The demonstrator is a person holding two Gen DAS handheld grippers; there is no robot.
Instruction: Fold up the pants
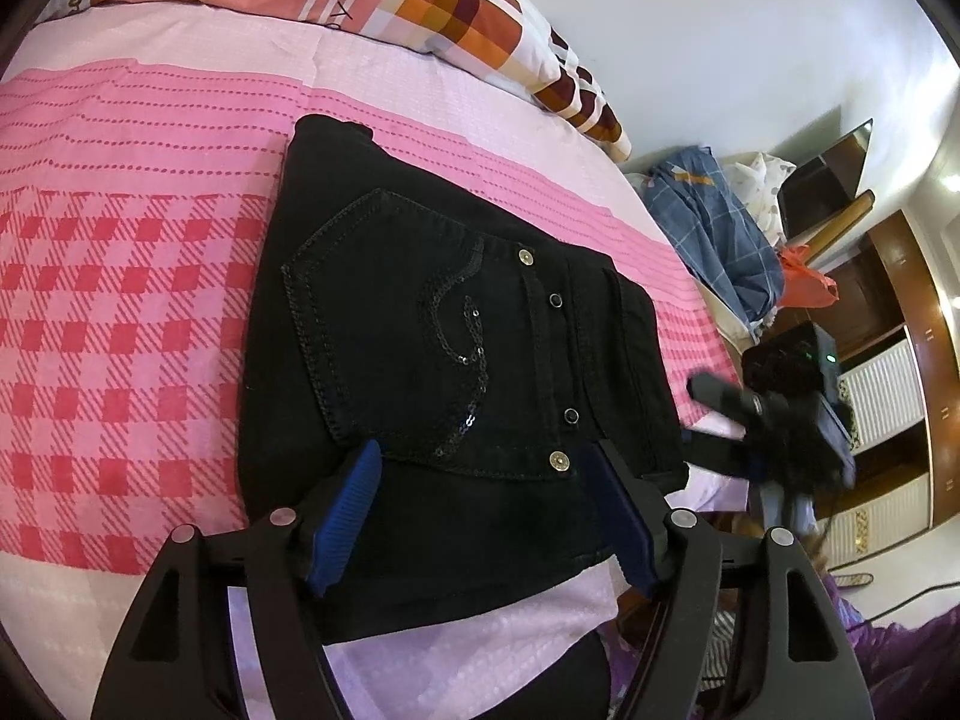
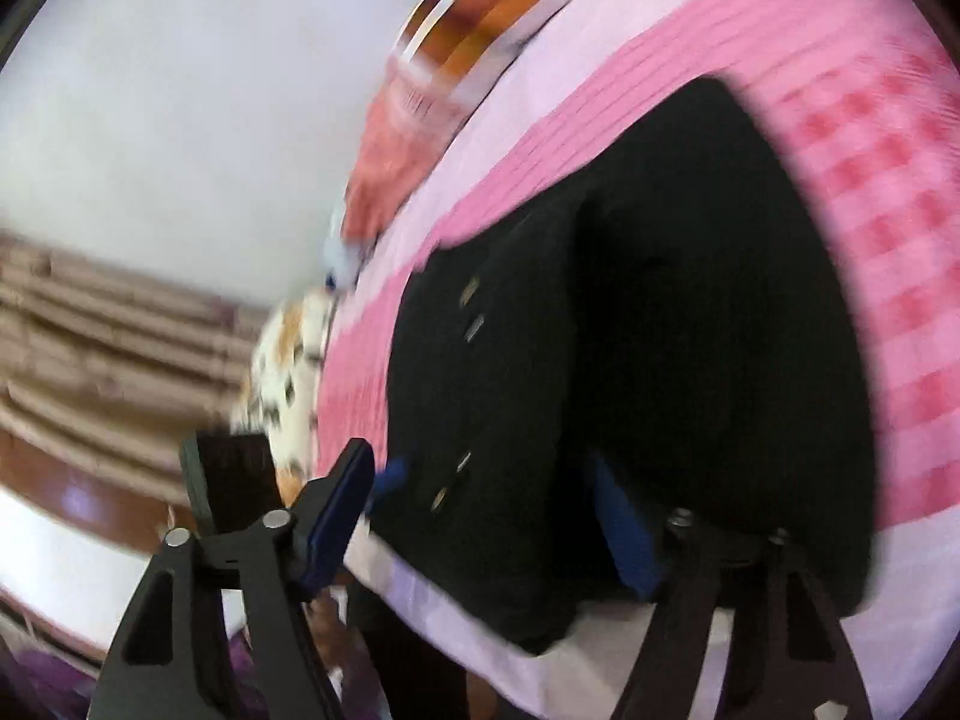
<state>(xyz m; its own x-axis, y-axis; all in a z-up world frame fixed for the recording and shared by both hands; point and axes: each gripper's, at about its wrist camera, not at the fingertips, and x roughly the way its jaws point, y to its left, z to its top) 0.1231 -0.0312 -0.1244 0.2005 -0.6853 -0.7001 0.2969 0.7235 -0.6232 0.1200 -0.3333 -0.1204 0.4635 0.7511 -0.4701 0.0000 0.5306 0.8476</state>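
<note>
While the pants (image 1: 444, 348) lie folded into a compact black bundle on the bed (image 1: 120, 276), both tools hover at its near edge. The bundle rests on a pink sheet with a red checked band, well short of the pillow (image 1: 468, 6) at the head of the bed. Uppermost is the seat of the pants: a back pocket (image 1: 390, 324) outlined in sequins, with a curling sequin figure on it, and metal rivets (image 1: 560, 461) beside it near the waistband.

From the left wrist view, the left hand-held gripper (image 1: 486, 480) stands open over the near part of the bundle. Its two blue pads (image 1: 351, 510) are spread apart, one at each side of the black cloth in the picture, and neither is seen pinching a fold. Off the right edge of the bed the right hand-held gripper (image 1: 714, 414) shows as a blurred black shape, with the edge of the pants close to it.

The right wrist view is smeared, but its own blue fingers (image 2: 339, 522) are plainly apart, so this one is open too. The left finger stands out past the side of the bundle over the pale border of the sheet; the right one sits low against the black cloth, and whether it touches cannot be told. A heap of blue checked cloth (image 1: 714, 228) lies beyond the bed's far side.
</note>
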